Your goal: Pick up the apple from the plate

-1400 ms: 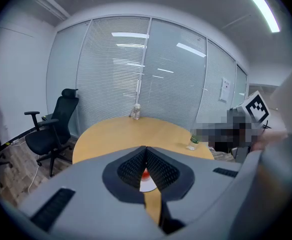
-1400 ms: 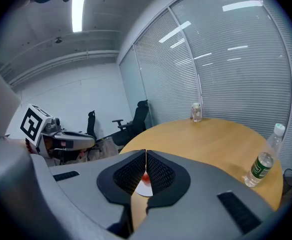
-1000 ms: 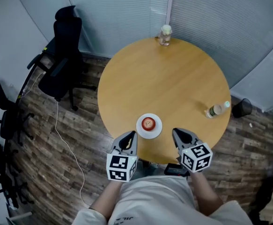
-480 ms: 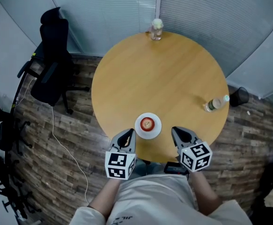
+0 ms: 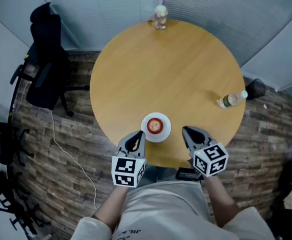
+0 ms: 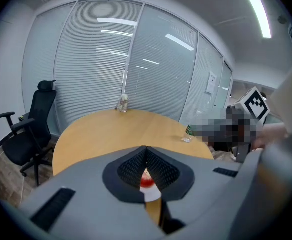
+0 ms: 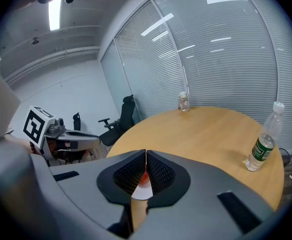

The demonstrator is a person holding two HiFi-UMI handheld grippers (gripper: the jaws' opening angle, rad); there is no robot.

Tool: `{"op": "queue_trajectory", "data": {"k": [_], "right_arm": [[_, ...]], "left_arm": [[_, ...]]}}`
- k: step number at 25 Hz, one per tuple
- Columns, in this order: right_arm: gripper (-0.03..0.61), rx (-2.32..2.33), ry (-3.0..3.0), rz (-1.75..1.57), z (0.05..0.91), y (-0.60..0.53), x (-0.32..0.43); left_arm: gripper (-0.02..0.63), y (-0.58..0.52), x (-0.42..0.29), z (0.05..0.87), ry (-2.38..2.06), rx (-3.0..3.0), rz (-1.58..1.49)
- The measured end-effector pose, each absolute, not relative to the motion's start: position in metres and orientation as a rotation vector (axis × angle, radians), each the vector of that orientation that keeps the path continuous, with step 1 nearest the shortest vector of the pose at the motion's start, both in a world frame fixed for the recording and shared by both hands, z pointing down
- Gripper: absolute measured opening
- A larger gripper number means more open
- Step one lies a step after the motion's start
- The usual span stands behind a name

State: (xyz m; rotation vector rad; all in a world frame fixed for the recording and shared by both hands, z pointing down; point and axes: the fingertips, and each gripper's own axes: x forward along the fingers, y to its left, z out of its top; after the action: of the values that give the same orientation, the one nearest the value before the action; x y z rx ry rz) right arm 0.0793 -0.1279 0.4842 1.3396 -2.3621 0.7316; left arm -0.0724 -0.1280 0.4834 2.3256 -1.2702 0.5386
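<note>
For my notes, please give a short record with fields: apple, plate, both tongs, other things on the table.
apple: red, lying on the plate, not held
plate: white, near the table's near edge
left tongs: shut, empty, left of the plate
right tongs: shut, empty, right of the plate
others: bottle at right edge, jar at far edge
</note>
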Motion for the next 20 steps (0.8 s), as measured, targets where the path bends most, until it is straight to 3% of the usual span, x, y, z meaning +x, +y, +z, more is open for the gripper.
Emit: {"op": "queue_trajectory", "data": {"k": [14,20], "right_arm": [[0.031,1.256,-2.347,0.782,0.515,-0.133,0.064],[0.031,1.253,-2.336,0.81,0.525,-0.133,0.063]], "left_arm": [[0.007,-0.135,-0.068,0.532,-1.213,2.277,0.63],[0.078,-0.136,-0.058,0.553,-1.163,2.288,0.642]]}}
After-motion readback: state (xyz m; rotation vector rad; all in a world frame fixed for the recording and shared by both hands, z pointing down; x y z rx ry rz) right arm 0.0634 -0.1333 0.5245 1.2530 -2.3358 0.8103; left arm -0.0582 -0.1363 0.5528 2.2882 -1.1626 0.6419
